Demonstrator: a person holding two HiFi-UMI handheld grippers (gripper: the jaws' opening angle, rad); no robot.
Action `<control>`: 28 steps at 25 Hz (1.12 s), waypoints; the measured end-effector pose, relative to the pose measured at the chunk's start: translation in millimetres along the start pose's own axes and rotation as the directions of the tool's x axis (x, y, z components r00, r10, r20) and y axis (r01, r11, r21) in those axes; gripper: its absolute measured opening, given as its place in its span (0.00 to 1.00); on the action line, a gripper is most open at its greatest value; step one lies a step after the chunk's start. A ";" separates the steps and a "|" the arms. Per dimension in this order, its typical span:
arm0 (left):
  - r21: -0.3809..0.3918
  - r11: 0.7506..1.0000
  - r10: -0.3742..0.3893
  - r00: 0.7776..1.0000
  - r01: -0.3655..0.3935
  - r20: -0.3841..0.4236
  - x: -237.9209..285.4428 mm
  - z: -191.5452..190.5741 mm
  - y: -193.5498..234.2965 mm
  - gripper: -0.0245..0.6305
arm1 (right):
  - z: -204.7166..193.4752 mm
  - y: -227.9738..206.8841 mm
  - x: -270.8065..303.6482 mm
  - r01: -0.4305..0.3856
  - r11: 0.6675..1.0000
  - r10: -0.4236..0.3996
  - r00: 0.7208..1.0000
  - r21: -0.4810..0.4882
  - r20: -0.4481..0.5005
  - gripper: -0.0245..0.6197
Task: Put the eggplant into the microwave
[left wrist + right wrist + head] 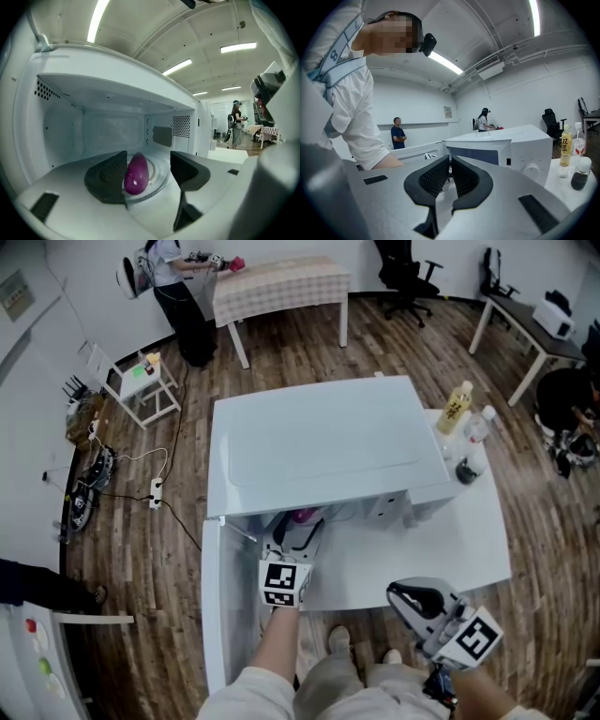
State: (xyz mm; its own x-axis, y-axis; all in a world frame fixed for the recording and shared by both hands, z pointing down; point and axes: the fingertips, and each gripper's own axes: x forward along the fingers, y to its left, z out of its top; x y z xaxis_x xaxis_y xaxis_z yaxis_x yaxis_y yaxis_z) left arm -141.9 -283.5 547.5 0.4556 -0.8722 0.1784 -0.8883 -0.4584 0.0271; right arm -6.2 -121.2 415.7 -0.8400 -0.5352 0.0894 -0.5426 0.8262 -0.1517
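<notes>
Now glossy purple eggplant (136, 174) lies on glass turntable (161, 177) inside white microwave (112, 126), long axis near-to-far, just beside left pad of spread left gripper (149, 167). Right gripper (450, 176) pressed nearly together, empty, outside.

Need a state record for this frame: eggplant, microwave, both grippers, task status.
eggplant: purple, lying on the glass turntable inside the cavity
microwave: white, on the white table, door swung open
left gripper: reaching into the cavity, jaws apart either side of the eggplant, which is close to one pad; contact unclear
right gripper: outside the microwave, jaws together, nothing between them
task status: eggplant is in; door not yet shut
</notes>
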 end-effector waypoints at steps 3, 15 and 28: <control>0.009 1.000 -0.007 1.000 0.007 0.013 -7.0 6.2 -7.2 0.46 | -0.8 4.2 -3.9 0.001 1.000 -0.001 1.000 0.002 0.001 0.09; 0.038 0.998 -0.046 0.997 0.044 0.057 -32.1 30.5 -42.3 0.46 | 1.7 14.6 -24.2 0.010 1.000 -0.009 1.000 -0.011 0.027 0.09; 0.060 0.987 -0.155 0.979 0.148 0.134 -57.9 72.8 -111.9 0.35 | 6.3 10.5 -54.1 0.046 0.998 -0.044 0.999 -0.035 0.030 0.09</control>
State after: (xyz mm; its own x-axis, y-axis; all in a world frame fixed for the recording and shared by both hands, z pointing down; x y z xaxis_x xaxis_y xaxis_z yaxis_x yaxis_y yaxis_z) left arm -64.6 -194.2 462.5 0.5911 -0.8057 0.0386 -0.8062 -0.5917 -0.0055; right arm 33.6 -84.7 403.1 -0.8144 -0.5764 0.0667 -0.5802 0.8066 -0.1132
